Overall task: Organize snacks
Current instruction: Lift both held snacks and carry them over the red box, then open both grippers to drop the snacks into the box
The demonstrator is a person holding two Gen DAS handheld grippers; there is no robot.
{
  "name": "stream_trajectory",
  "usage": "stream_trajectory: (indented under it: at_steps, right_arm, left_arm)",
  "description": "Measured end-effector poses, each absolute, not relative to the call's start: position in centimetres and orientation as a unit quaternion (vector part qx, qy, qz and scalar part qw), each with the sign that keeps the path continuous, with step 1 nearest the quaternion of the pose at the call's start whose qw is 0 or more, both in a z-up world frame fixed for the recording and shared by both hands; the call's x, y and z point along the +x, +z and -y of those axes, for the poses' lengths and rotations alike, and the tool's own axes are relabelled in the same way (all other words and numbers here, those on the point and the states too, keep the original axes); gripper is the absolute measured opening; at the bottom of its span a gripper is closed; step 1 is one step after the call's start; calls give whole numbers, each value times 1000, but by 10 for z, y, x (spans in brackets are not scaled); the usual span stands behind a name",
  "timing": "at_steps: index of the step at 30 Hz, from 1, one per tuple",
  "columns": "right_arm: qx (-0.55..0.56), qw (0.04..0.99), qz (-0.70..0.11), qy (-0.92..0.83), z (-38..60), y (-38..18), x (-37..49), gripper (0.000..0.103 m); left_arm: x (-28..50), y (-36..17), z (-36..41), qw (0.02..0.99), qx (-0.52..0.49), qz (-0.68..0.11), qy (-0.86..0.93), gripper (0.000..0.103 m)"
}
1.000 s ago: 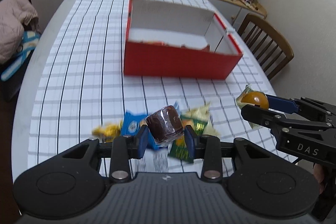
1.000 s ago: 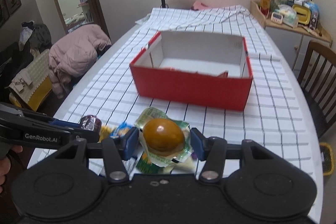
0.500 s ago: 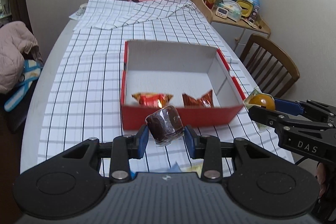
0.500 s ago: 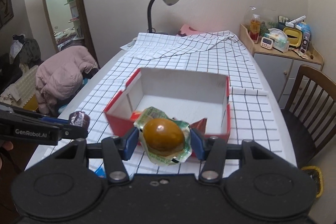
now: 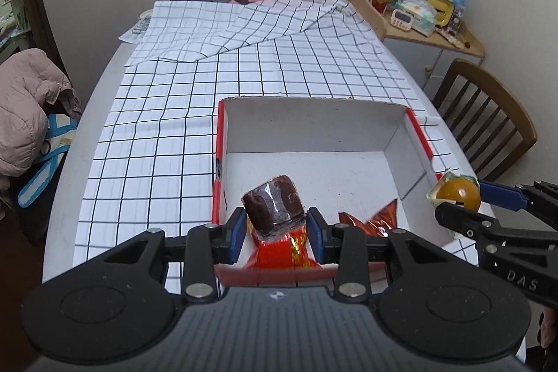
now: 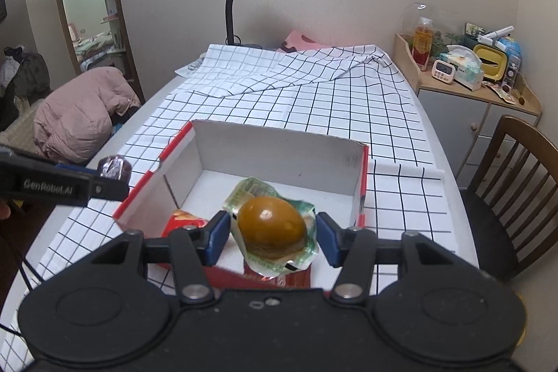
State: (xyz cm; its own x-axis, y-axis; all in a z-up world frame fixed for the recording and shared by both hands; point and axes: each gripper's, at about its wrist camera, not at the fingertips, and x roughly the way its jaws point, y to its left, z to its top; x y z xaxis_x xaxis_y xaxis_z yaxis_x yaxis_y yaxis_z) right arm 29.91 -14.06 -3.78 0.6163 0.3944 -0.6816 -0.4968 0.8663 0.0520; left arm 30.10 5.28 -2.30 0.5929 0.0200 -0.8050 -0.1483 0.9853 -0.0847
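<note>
A dark brown snack (image 5: 273, 203) in clear shiny wrap is squeezed between the blue pads of the left gripper (image 5: 275, 229). It is tilted and hangs over the near left part of the red box (image 5: 218, 162). A round orange-brown snack (image 6: 272, 225) sits in a clear wrap with a green edge. The right gripper (image 6: 273, 237) holds it by its sides, up over the near part of the same box. The box is open on top, red outside and white inside. It stands on the checked cloth (image 5: 167, 114). 2 red and orange snack packs (image 5: 369, 222) lie on its floor by the near wall.
</note>
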Motion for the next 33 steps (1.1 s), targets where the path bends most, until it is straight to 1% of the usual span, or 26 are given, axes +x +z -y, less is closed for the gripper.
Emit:
stream_trajectory:
  at_steps: [9, 19, 29, 31, 33]
  right_arm:
    - [-97, 875, -398, 260, 125, -70, 340, 53]
    - [-131, 856, -429, 259, 110, -104, 363, 53]
    - [-159, 842, -446, 258, 102, -124, 367, 54]
    - [-157, 842, -449, 255, 103, -126, 368, 54]
    - [-152, 842, -451, 255, 105, -126, 368, 57]
  left_arm:
    - [345, -60, -46, 869, -53, -490, 46, 36]
    - [369, -94, -44, 847, -36, -527, 53, 36]
    - [374, -112, -38, 838, -14, -544, 47, 36]
    - [374, -111, -37, 839, -15, -542, 45, 37]
    - [374, -109, -37, 841, -15, -538, 45, 37]
